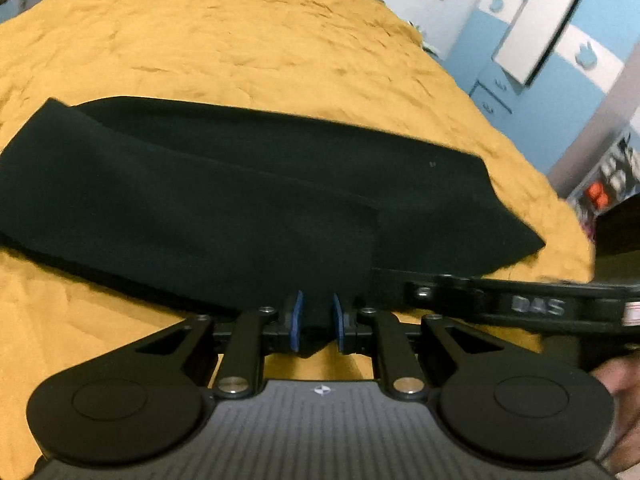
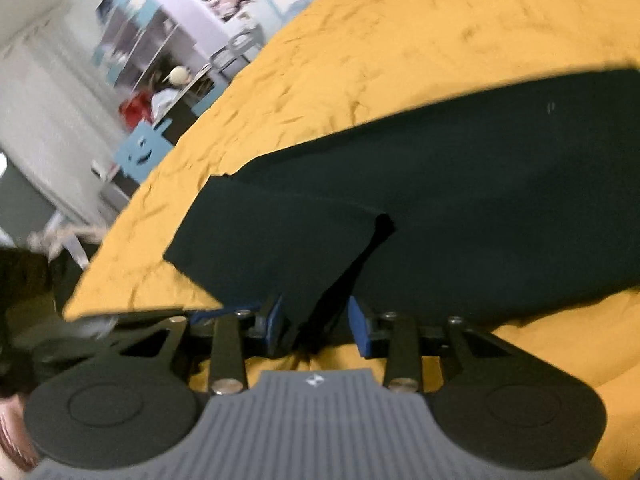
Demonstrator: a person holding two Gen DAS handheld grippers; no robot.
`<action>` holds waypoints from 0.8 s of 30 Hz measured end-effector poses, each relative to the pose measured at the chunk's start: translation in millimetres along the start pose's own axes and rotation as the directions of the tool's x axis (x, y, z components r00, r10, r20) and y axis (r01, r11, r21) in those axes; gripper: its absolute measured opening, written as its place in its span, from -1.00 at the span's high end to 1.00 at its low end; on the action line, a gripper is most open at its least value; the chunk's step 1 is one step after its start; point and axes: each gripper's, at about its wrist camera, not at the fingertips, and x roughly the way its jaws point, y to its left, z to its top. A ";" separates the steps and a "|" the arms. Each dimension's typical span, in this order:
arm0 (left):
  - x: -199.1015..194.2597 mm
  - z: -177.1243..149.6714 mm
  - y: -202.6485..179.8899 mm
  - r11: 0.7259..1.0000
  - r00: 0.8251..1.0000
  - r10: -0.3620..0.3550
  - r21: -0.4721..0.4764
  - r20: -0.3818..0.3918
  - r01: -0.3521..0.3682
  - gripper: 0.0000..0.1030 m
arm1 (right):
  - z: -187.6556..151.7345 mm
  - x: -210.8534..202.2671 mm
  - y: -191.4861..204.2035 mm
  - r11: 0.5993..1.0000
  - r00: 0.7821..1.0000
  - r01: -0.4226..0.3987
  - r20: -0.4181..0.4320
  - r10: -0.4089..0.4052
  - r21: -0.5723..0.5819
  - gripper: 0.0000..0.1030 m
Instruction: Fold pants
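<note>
Dark green-black pants (image 1: 248,184) lie folded lengthwise across a mustard-yellow bedspread (image 1: 240,32). My left gripper (image 1: 317,320) is at the pants' near edge, its blue pads (image 1: 296,318) shut on a bunch of the cloth. The right tool's black body (image 1: 536,306) lies close beside it on the right. In the right wrist view the pants (image 2: 460,200) spread up and to the right. My right gripper (image 2: 316,324) sits at their near edge with its blue pads (image 2: 358,326) wide apart. A loose fold of cloth hangs between them.
The bed's edge (image 2: 120,280) drops off at the left in the right wrist view, with shelves and a blue cut-out (image 2: 140,148) beyond. Blue and white cupboards (image 1: 520,40) stand past the bed's far right. A hand (image 1: 618,380) shows at the frame's edge.
</note>
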 end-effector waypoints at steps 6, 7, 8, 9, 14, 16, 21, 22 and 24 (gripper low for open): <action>-17.6 5.4 15.4 0.998 0.997 0.047 -0.041 0.065 -0.045 0.67 | 2.9 26.4 -21.5 0.975 0.996 -0.086 0.006 0.086 0.206 0.51; -20.2 6.2 19.1 0.997 0.996 0.054 -0.054 0.071 -0.050 0.67 | 3.5 28.4 -22.9 0.971 0.996 -0.093 0.008 0.093 0.221 0.82; -23.4 7.1 24.1 0.996 0.995 0.065 -0.068 0.081 -0.060 0.67 | 4.1 29.9 -23.5 0.967 0.995 -0.101 0.009 0.102 0.234 0.92; -26.7 7.7 27.7 0.995 0.993 0.077 -0.077 0.092 -0.070 0.67 | 5.9 29.7 -22.8 0.962 0.993 -0.116 0.019 0.115 0.246 0.99; -51.6 9.0 56.0 0.975 0.972 0.181 -0.154 0.152 -0.158 0.67 | 34.0 20.9 10.7 0.979 0.991 -0.131 0.024 0.128 0.156 1.00; -62.0 9.5 69.6 0.963 0.962 0.216 -0.199 0.169 -0.181 0.67 | 57.8 12.6 31.2 0.986 0.991 -0.135 0.022 0.133 0.096 1.00; -86.3 10.0 95.5 0.935 0.935 0.287 -0.275 0.209 -0.225 0.67 | 133.8 -25.3 80.7 0.991 0.990 -0.129 0.050 0.130 -0.033 1.00; -88.7 10.3 98.1 0.932 0.931 0.295 -0.279 0.213 -0.231 0.67 | 148.0 -34.9 86.2 0.991 0.990 -0.123 0.058 0.126 -0.054 1.00; -92.8 9.7 103.3 0.928 0.927 0.305 -0.288 0.220 -0.237 0.67 | 175.5 -59.0 98.6 0.989 0.991 -0.103 0.078 0.111 -0.106 1.00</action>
